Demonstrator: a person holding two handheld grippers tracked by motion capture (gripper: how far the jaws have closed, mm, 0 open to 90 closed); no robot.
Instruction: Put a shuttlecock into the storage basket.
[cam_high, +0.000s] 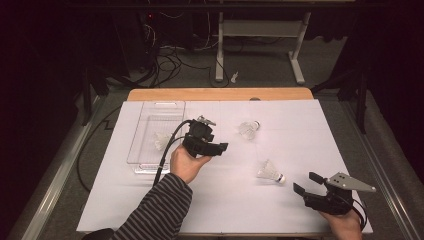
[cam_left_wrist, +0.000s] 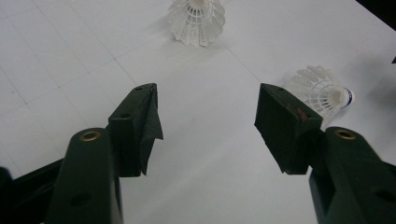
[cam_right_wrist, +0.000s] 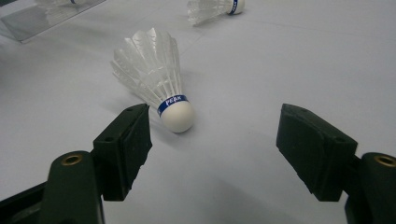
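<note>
The right tongs (cam_right_wrist: 212, 140) stand released, jaws wide, just short of the near shuttlecock (cam_right_wrist: 156, 70), which lies on its side on the white surface (cam_right_wrist: 289, 56); the left tongs (cam_high: 220, 147) are likewise released, holding nothing. The shuttlecock is judged very light, with a crushable feather skirt. Grip the firm cork head (cam_right_wrist: 177, 115), not the skirt.

A white sheet (cam_high: 220, 200) covered a wooden tabletop (cam_high: 220, 94), whose bare far edge showed beyond it. A grey floor (cam_high: 260, 67) lay behind, with tangled black cables (cam_high: 167, 62) and the white legs of another desk (cam_high: 297, 60). Metal rails (cam_high: 55, 175) ran along both sides, and the background stayed dark.
</note>
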